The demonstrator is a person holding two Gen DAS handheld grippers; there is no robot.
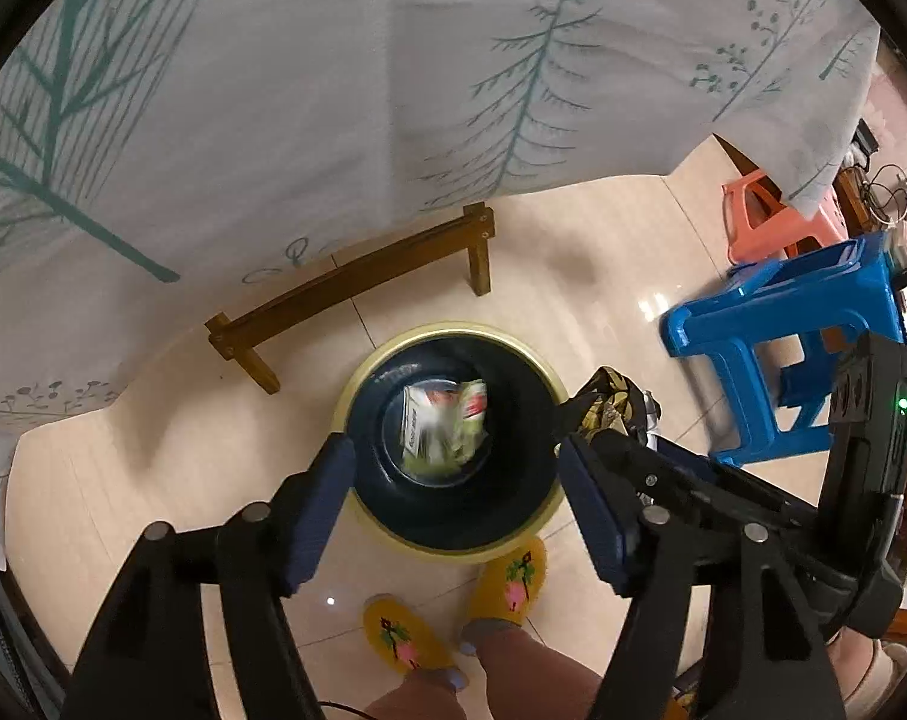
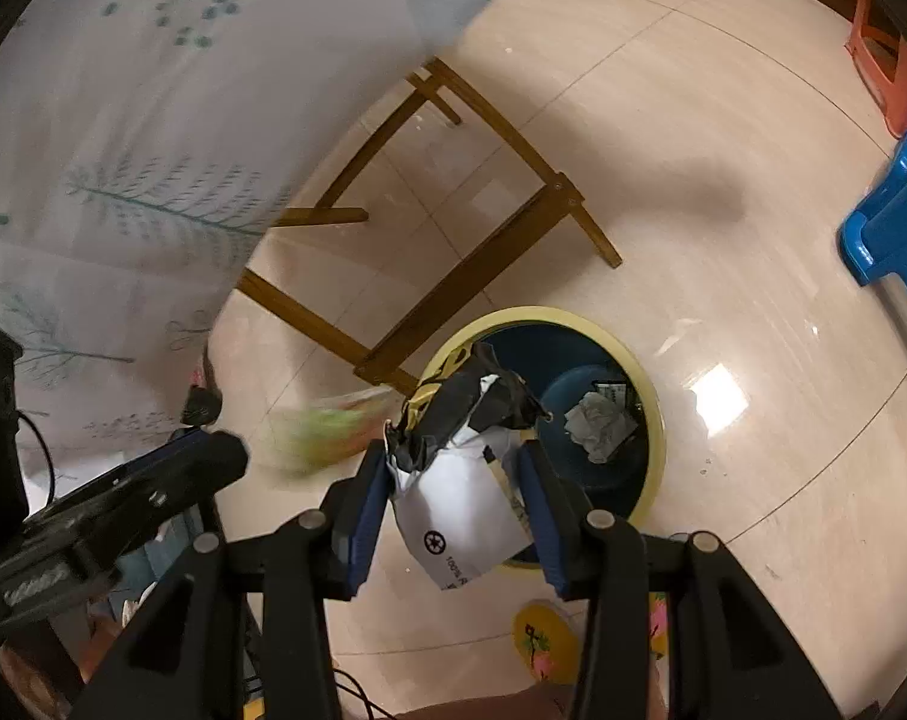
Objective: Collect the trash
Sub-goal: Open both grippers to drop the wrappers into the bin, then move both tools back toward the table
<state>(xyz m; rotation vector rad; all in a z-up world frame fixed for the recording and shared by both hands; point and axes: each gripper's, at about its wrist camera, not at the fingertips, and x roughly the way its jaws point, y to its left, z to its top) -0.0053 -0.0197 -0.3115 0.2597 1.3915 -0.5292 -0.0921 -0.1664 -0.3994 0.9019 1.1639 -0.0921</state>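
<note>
Trash lay in and above a round bin (image 1: 453, 546) with a pale yellow rim and dark blue inside, which stood on a glossy beige tiled floor (image 1: 603, 252). At its bottom the right wrist view showed crumpled white paper (image 2: 600, 426). A white tablecloth (image 1: 309, 78) printed with teal trees hung down on the far side, with the brown wooden frame (image 1: 357, 282) of the table under it just beyond the bin. To the right stood a blue plastic stool (image 1: 783, 324), and farther off an orange one (image 1: 753, 210). On the near side of the bin were the person's feet in yellow slippers (image 1: 507, 582). The left gripper (image 1: 456, 504) pointed steeply down over the bin's mouth with its blue pads (image 1: 315, 510) spread wide and nothing between them; a green and white wrapper (image 1: 447, 426), blurred, appeared inside the bin's opening below it, clear of the pads. In the right wrist view the same wrapper showed as a green smear left of the bin. The right gripper (image 2: 453, 498) was partly closed, pinching a black and white paper bag (image 2: 465, 480) between its pads, over the near left edge of the bin's rim, the bag's crumpled black top pointing away from the camera.
</note>
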